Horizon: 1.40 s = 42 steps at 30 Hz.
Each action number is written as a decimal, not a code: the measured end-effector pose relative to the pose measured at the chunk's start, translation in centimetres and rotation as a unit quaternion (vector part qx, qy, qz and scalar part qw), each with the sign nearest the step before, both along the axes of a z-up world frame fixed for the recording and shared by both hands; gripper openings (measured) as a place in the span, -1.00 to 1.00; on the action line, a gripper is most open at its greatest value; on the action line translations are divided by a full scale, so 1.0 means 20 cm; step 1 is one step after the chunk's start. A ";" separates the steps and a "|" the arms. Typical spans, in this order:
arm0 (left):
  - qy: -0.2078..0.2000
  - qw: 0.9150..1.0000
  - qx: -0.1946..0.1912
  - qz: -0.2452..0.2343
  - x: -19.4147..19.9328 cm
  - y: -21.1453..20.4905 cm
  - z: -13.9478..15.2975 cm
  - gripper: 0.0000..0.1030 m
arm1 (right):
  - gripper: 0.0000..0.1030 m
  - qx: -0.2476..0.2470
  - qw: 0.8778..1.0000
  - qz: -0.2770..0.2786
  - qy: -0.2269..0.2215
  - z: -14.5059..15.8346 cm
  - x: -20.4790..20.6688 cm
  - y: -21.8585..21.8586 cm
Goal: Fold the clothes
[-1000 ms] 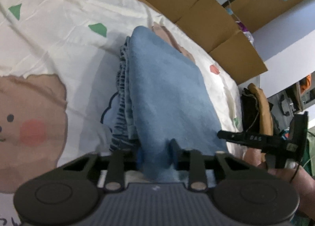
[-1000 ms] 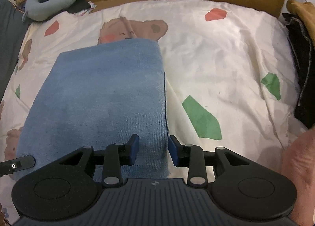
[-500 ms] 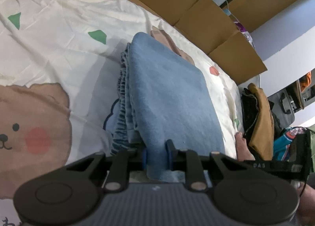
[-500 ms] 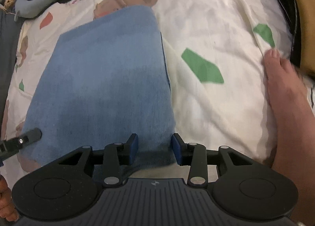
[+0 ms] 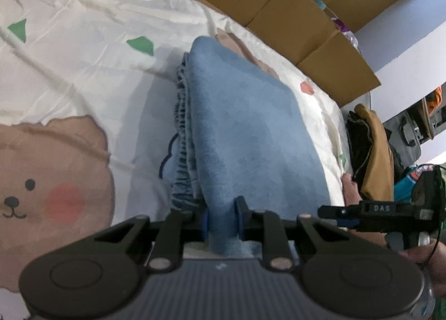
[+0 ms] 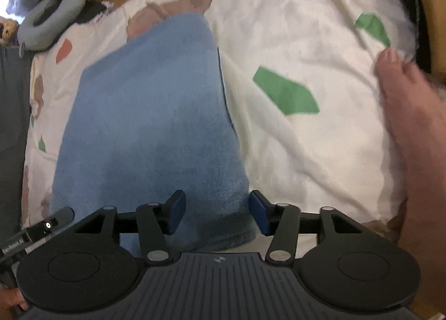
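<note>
Folded jeans [image 5: 251,136] are laid on the bed [image 5: 69,49]. Left tongs [image 5: 223,222] are clamped on their hem; right tongs [image 6: 217,215], just opened, straddle it untouched.

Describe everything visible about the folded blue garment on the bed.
The blue garment looks like soft, light denim, folded into a layered rectangle lying flat on the cream printed bedsheet. The left wrist view shows a gathered, elastic-looking edge stacked along one side. The left gripper is clamped on its near edge. The right gripper has just been opening; its pads stand apart, the near corner between them, unpressed.
</note>
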<state>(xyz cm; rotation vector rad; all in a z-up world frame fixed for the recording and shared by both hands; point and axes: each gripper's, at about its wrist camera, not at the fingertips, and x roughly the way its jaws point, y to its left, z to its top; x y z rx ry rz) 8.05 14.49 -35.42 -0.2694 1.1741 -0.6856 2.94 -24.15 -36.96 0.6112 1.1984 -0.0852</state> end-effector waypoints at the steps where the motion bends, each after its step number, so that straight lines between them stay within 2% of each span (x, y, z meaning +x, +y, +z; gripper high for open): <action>1: 0.003 1.000 -0.003 0.003 0.00 0.01 0.00 -0.61 | 0.21 0.001 1.000 0.001 -0.001 -0.01 -0.01 0.01; 4: 0.000 1.000 -0.006 0.004 0.00 0.04 0.03 -0.62 | 0.22 0.020 0.999 -0.025 0.010 -0.03 -0.07 0.00; 10: -0.005 1.000 0.000 -0.006 0.01 0.04 0.06 -0.64 | 0.22 0.089 0.992 -0.083 0.016 -0.06 -0.16 -0.05; 16: -0.003 1.000 0.017 -0.009 0.01 0.03 0.06 -0.65 | 0.27 0.116 0.992 -0.042 0.010 -0.08 -0.20 0.05; 25: -0.007 0.999 0.028 -0.018 0.01 0.04 0.06 -0.67 | 0.25 0.255 0.963 -0.084 -0.033 -0.28 -0.19 0.11; 29: -0.006 0.999 0.032 -0.016 0.01 0.05 0.06 -0.69 | -0.07 0.272 0.959 -0.068 -0.048 -0.30 -0.19 0.15; 31: -0.004 0.999 0.032 -0.014 0.01 0.06 0.07 -0.71 | -0.32 0.279 0.957 -0.065 -0.050 -0.30 -0.18 0.16; 36: -0.004 0.999 0.054 -0.006 0.01 0.09 0.08 -1.00 | -0.40 0.284 0.956 -0.064 -0.039 -0.29 -0.18 0.16; 42: -0.004 0.998 0.056 -0.009 0.04 0.14 0.14 -0.97 | -0.39 0.253 0.966 -0.052 -0.013 -0.20 -0.18 0.20</action>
